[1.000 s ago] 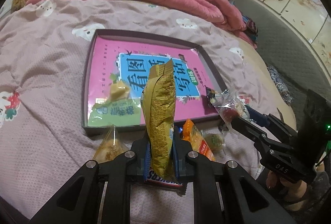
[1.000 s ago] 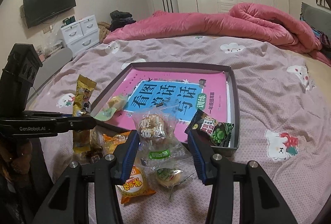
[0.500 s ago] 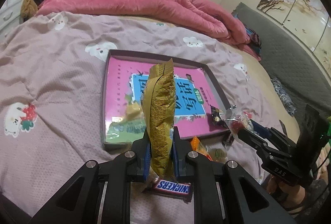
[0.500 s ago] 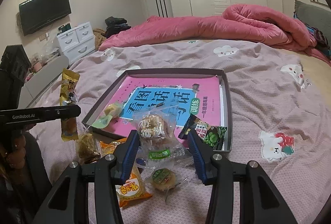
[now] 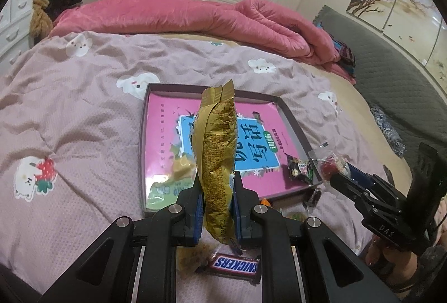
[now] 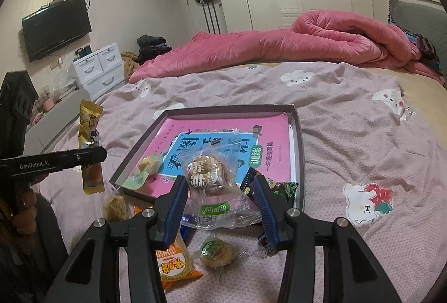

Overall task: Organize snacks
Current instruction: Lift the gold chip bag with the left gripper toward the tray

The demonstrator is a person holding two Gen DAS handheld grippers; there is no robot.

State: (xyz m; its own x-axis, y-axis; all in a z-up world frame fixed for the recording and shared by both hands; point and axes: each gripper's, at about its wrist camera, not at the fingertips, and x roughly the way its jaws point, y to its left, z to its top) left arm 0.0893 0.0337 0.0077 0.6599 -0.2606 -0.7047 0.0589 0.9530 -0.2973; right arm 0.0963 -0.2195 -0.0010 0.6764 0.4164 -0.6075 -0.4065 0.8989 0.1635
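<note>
My left gripper (image 5: 216, 199) is shut on a tall gold snack bag (image 5: 218, 157) and holds it upright above the bed, in front of the shallow box (image 5: 142, 152) with a pink book in it. The bag also shows in the right wrist view (image 6: 89, 152). My right gripper (image 6: 220, 191) is shut on a clear-wrapped pastry (image 6: 208, 173), held above the box's near edge (image 6: 134, 192). A yellow-green snack (image 6: 146, 167) and a dark packet (image 6: 279, 187) lie in the box.
Loose snacks lie on the pink bedspread before the box: a Snickers bar (image 5: 234, 265), an orange packet (image 6: 174, 265), a round green-label cake (image 6: 216, 250), a clear bag of crumbly snack (image 6: 116, 205). A rolled pink duvet (image 6: 307, 43) lies at the far side.
Both grippers have risen and pulled back from the box with their snacks held. The gold bag is now well above the bedspread, and the Snickers bar has come into view below it.
</note>
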